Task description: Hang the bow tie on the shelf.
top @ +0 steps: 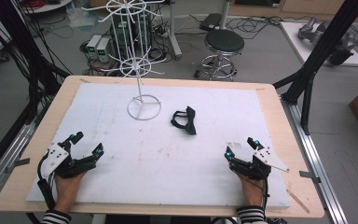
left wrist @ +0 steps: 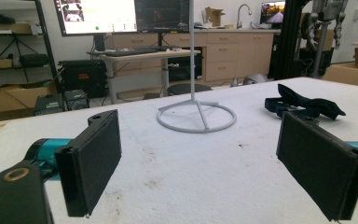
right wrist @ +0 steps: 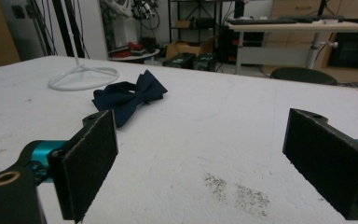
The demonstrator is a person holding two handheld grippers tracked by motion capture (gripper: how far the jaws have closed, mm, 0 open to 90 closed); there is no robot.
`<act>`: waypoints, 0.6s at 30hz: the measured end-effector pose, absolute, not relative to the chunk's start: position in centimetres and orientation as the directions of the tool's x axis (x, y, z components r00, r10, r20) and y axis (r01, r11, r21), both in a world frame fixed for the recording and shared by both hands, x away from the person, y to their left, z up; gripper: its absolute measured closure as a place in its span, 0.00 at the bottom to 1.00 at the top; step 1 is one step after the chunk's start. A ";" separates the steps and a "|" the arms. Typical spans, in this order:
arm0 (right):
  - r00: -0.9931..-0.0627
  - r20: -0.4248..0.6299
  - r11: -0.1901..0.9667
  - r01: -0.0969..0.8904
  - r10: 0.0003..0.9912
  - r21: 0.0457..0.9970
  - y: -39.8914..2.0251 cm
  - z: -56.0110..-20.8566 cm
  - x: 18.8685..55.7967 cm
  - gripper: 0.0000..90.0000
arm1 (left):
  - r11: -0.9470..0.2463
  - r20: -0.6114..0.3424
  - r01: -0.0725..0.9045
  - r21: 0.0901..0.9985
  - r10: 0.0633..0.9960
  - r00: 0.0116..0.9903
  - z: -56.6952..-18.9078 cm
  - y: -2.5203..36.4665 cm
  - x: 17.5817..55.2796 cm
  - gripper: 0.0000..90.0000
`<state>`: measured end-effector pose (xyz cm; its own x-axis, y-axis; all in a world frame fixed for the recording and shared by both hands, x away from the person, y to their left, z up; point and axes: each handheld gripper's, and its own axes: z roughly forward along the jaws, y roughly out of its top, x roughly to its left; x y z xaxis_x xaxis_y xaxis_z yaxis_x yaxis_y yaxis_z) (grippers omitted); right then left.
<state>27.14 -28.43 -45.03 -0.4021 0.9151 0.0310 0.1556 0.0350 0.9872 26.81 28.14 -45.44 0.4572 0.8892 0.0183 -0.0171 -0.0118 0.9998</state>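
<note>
With both claws released — the left gripper [top: 87,143] and right gripper [top: 239,146] resting at the near edge — the dark navy fabric bow tie [top: 185,120] lies at table centre, at four o'clock from the white wire rack's [top: 143,106] ring base, so I'd judge a low approach pinching its knot best.

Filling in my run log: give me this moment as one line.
left gripper: open, empty | right gripper: open, empty | bow tie: flat on table, untouched | stand: upright

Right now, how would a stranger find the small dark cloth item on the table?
On the white foam board covering the wooden table, look right of the white wire stand's ring base. There lies a dark navy fabric bow tie with its strap, the one soft, dark thing there.
</note>
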 end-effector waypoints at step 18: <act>-0.452 -0.013 0.147 0.263 0.892 0.953 -25.1 -41.1 29.8 0.10 | -0.010 0.016 -0.015 1.000 0.890 0.456 -45.4 28.2 26.8 0.16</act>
